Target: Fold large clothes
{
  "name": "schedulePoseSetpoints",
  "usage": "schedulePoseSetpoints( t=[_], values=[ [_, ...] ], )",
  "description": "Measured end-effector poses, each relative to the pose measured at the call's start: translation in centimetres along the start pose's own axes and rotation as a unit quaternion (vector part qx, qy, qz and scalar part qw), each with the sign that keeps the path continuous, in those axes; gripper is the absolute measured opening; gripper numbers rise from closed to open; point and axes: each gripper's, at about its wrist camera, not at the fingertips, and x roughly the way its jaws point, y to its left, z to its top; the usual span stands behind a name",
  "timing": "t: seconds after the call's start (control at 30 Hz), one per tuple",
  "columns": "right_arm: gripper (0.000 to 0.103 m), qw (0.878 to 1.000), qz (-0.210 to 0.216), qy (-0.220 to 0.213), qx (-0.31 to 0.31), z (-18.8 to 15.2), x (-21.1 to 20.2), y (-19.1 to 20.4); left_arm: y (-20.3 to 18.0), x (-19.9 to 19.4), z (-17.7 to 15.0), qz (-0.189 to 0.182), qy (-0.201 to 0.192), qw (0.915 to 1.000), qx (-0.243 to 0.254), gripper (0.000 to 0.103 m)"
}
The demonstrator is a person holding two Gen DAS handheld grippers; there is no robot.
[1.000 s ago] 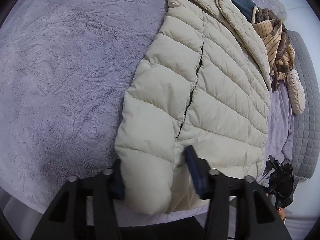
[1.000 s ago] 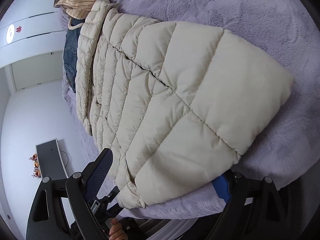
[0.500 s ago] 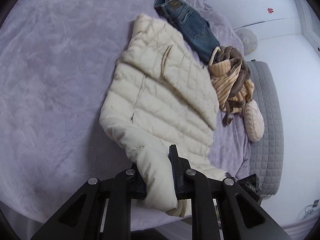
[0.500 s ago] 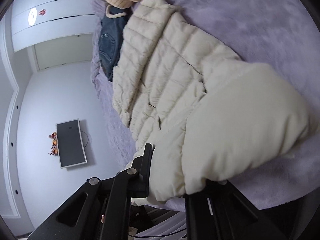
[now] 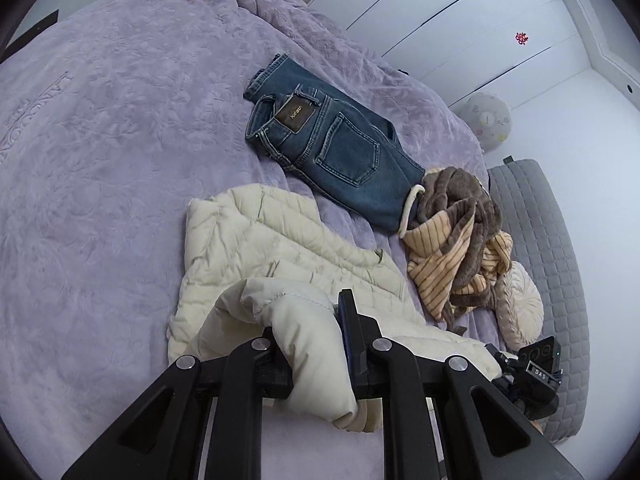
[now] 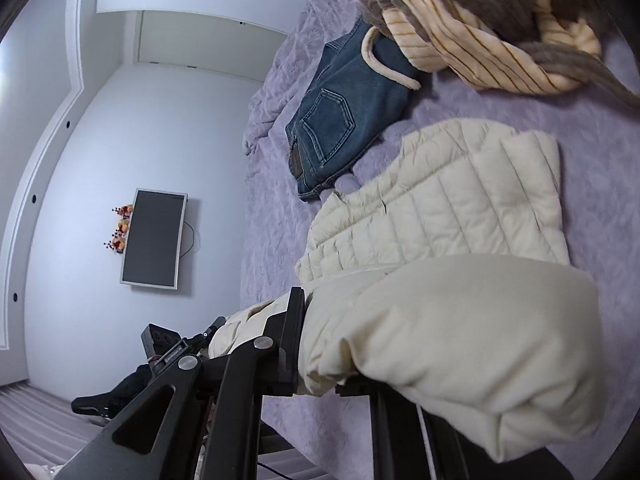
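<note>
A cream quilted puffer jacket (image 5: 280,248) lies on the purple bed cover (image 5: 100,160). My left gripper (image 5: 310,332) is shut on the jacket's bottom hem at one corner and holds it lifted above the rest of the jacket. My right gripper (image 6: 324,344) is shut on the other hem corner of the jacket (image 6: 440,216); puffy fabric hides its right finger. The lifted hem curls over toward the collar end, which stays flat on the bed. The right gripper also shows at the lower right of the left wrist view (image 5: 532,376).
Folded blue jeans (image 5: 332,140) lie beyond the jacket. A brown and tan striped garment (image 5: 456,240) is heaped to the right, beside a round cushion (image 5: 520,304) and a grey quilted bench (image 5: 540,220). A wall TV (image 6: 154,238) and white wardrobe doors stand beyond the bed.
Both grippers went from open around the hem to shut on it, then lifted it up off the bed and carried it toward the collar end.
</note>
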Motion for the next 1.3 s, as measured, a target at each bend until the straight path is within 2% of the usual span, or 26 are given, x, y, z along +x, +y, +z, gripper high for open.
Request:
schedulePoseSetpoints(
  t=[0.13,0.4,0.57,0.73,0.77,0.8,0.83,0.87,0.9,1.03,1.2,1.23,1.3],
  values=[
    [0.013,1.0,-0.028,0.004,0.011,4.1,3.1,-0.9,0.4,4.6,2.4,0.043,0.024,0.9985,0.023,0.018],
    [0.013,0.995,-0.091,0.004,0.041,6.9,8.5,-4.6,3.0,12.4,4.3,0.098,0.076,0.9908,0.054,0.018],
    [0.013,0.993,-0.109,0.005,0.046,8.1,10.5,-5.6,3.4,14.2,5.1,0.125,0.095,0.9856,0.064,0.019],
    [0.014,0.992,-0.122,0.014,0.024,9.3,12.2,-5.0,3.1,13.7,5.4,0.15,0.081,0.9809,0.094,0.022],
    [0.015,0.992,-0.125,0.016,0.017,9.5,12.4,-4.7,3.1,13.6,5.4,0.153,0.079,0.9803,0.097,0.027],
    [0.015,0.992,-0.128,0.018,0.012,9.7,12.7,-4.6,3.1,13.4,5.4,0.158,0.076,0.9794,0.101,0.049],
    [0.015,0.991,-0.129,0.019,0.011,9.9,12.9,-4.5,3.0,13.2,5.5,0.163,0.07,0.9784,0.105,0.065],
    [0.015,0.991,-0.13,0.021,0.012,10.1,13.1,-4.6,2.8,12.8,5.5,0.177,0.059,0.9761,0.111,0.095],
    [0.015,0.991,-0.131,0.023,0.013,10.2,13.3,-4.7,2.6,12.3,5.5,0.195,0.041,0.9725,0.121,0.101],
    [0.015,0.99,-0.138,0.026,0.021,10.6,14.0,-5.3,2.6,11.2,6.0,0.217,0.026,0.9666,0.133,0.101],
    [0.015,0.988,-0.148,0.036,0.024,11.2,14.2,-5.2,2.2,9.5,6.5,0.227,-0.009,0.9646,0.135,0.1],
    [0.019,0.988,-0.151,0.037,0.021,11.3,14.0,-5.0,2.0,9.1,6.5,0.229,-0.018,0.9642,0.133,0.099],
    [0.036,0.987,-0.155,0.035,0.012,11.4,13.4,-4.6,1.9,8.7,6.5,0.217,-0.022,0.9669,0.133,0.077]
  ],
)
